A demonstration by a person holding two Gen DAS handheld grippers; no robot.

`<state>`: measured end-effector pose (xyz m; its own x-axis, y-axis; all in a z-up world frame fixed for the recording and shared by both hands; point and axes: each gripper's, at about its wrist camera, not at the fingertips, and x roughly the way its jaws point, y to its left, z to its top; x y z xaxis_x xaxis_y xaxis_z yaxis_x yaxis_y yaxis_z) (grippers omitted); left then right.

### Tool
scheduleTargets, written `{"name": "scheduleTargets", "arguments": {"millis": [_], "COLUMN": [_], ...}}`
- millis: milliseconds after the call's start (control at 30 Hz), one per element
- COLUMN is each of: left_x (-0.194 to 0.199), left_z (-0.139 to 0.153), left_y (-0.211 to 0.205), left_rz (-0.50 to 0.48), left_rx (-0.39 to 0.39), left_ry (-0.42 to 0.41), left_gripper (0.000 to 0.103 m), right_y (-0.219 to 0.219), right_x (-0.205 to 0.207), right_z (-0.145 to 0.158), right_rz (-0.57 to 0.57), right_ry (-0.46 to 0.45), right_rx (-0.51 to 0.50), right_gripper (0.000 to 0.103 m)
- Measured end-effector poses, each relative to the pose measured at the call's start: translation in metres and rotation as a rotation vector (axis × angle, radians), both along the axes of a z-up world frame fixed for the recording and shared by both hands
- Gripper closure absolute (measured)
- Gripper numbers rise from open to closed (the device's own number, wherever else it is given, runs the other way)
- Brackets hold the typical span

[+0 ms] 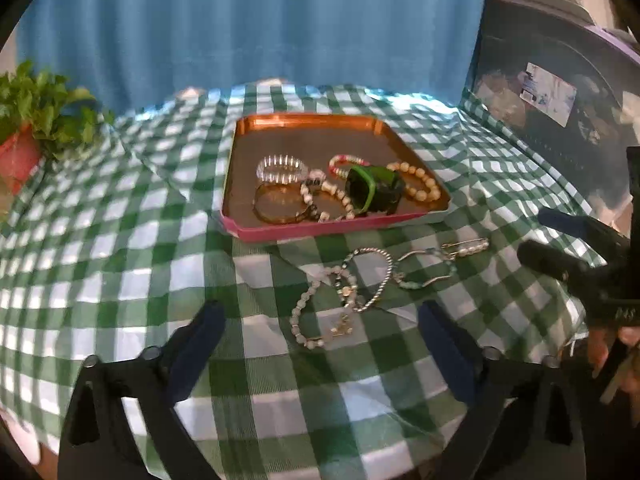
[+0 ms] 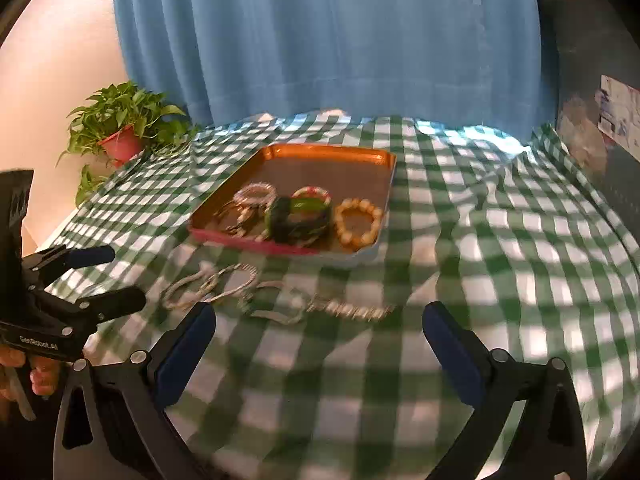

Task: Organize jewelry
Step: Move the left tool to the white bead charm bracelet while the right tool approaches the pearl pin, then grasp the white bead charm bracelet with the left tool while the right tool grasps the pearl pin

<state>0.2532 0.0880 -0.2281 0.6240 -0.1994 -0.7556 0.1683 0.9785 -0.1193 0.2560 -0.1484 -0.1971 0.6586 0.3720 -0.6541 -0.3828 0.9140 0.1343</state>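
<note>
A copper tray [image 1: 308, 128] with a pink front edge sits on the green checked cloth and holds several bracelets, among them a clear one [image 1: 280, 168], a green bangle [image 1: 372, 190] and a cream bead bracelet [image 1: 420, 180]. In front of it on the cloth lie a pale bead bracelet [image 1: 308, 312], a twisted silver bangle [image 1: 380, 280], a thin chain bracelet [image 1: 424, 272] and a pearl pin [image 1: 468, 246]. My left gripper [image 1: 320, 324] is open above the pale bead bracelet. My right gripper [image 2: 318, 320] is open just short of the loose pieces [image 2: 224, 284]; the tray [image 2: 332, 154] is beyond.
A potted plant [image 1: 36, 120] in a red pot stands at the cloth's far left [image 2: 120, 128]. A blue curtain [image 1: 256, 24] hangs behind. A dark appliance [image 1: 560, 112] stands at the right. The cloth [image 1: 120, 240] is wrinkled.
</note>
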Motion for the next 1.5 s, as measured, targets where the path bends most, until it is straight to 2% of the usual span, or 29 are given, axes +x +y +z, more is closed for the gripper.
{"name": "scheduleTargets", "arguments": {"millis": [33,100,133,200,233,300,333,367,467,567,633,667,700,767,800,833,867,900,933,967,1000,1067,1133,1233,1300,1400,1433,1467,1500], "left_x": [0.004,0.009,0.012,0.016,0.015,0.017,0.016,0.016,0.017,0.024,0.029,0.029,0.029,0.026,0.026,0.025,0.025,0.024,0.023,0.021,0.017,0.008,-0.005,-0.023,-0.027,-0.026,-0.024,-0.022,-0.021], "left_z": [-0.006,-0.016,-0.021,-0.029,-0.031,-0.036,-0.038,-0.037,-0.038,-0.039,-0.039,-0.039,-0.039,-0.040,-0.040,-0.041,-0.041,-0.041,-0.041,-0.041,-0.041,-0.038,-0.033,-0.034,-0.039,-0.035,-0.037,-0.039,-0.038], "left_y": [0.004,0.011,0.013,0.013,0.011,0.005,0.002,0.001,0.001,0.008,0.008,0.007,0.006,0.000,-0.002,-0.003,-0.002,0.000,0.000,0.000,-0.001,0.002,0.008,0.012,0.007,0.000,-0.001,-0.002,-0.003], "left_rz": [0.000,0.009,0.015,0.015,0.014,0.015,0.010,0.001,-0.018,-0.009,-0.015,-0.015,-0.015,-0.020,-0.017,-0.015,-0.017,-0.018,-0.018,-0.019,-0.013,0.014,0.044,0.080,0.081,0.076,0.074,0.074,0.070], "left_rx": [-0.023,-0.063,-0.079,-0.087,-0.077,-0.009,0.023,0.022,0.021,-0.020,-0.021,-0.012,0.001,0.045,0.072,0.084,0.069,0.045,0.042,0.047,0.049,0.015,-0.024,-0.058,-0.035,-0.017,-0.015,-0.006,0.002], "left_ry": [0.019,0.041,0.056,0.083,0.083,0.087,0.083,0.073,0.062,0.070,0.073,0.068,0.062,0.046,0.038,0.032,0.036,0.043,0.044,0.044,0.047,0.055,0.055,0.086,0.112,0.093,0.100,0.112,0.102], "left_gripper": [0.021,0.028,0.038,0.052,0.054,0.055,0.056,0.057,0.061,0.065,0.067,0.067,0.068,0.070,0.076,0.084,0.091,0.097,0.097,0.097,0.097,0.097,0.097,0.097,0.097,0.096,0.094,0.094,0.093], "right_y": [0.001,0.003,0.005,0.006,0.007,0.009,0.008,0.007,0.002,0.008,0.013,0.014,0.017,0.026,0.030,0.029,0.026,0.021,0.017,0.013,0.006,-0.003,-0.005,0.004,0.006,0.005,0.001,-0.003,-0.005], "right_x": [0.005,0.013,0.018,0.022,0.023,0.027,0.027,0.027,0.032,0.034,0.035,0.035,0.035,0.035,0.035,0.037,0.039,0.040,0.041,0.041,0.043,0.040,0.029,-0.001,-0.013,-0.023,-0.021,-0.015,-0.009], "right_z": [-0.003,-0.014,-0.022,-0.031,-0.033,-0.037,-0.038,-0.037,-0.036,-0.043,-0.045,-0.045,-0.046,-0.054,-0.059,-0.058,-0.059,-0.058,-0.055,-0.054,-0.054,-0.053,-0.052,-0.051,-0.050,-0.046,-0.044,-0.041,-0.038], "right_rz": [0.013,0.051,0.057,0.046,0.047,0.043,0.030,0.020,0.035,0.073,0.093,0.113,0.131,0.165,0.180,0.164,0.157,0.127,0.093,0.067,0.037,0.015,0.016,0.056,0.071,0.047,0.036,0.022,0.013], "right_ry": [0.004,0.036,0.069,0.113,0.126,0.136,0.128,0.111,0.105,0.093,0.079,0.075,0.069,0.073,0.085,0.088,0.109,0.119,0.103,0.106,0.130,0.171,0.179,0.172,0.175,0.137,0.127,0.122,0.114], "right_rx": [0.009,0.021,0.012,0.019,0.028,0.003,-0.020,-0.049,-0.054,-0.136,-0.168,-0.173,-0.184,-0.237,-0.262,-0.244,-0.219,-0.191,-0.203,-0.202,-0.165,-0.094,-0.088,-0.109,-0.096,-0.114,-0.096,-0.059,-0.030], "right_gripper": [0.012,0.033,0.039,0.066,0.070,0.079,0.080,0.080,0.080,0.079,0.071,0.059,0.042,0.018,0.020,0.020,0.025,0.041,0.058,0.085,0.093,0.095,0.103,0.103,0.103,0.100,0.095,0.085,0.066]}}
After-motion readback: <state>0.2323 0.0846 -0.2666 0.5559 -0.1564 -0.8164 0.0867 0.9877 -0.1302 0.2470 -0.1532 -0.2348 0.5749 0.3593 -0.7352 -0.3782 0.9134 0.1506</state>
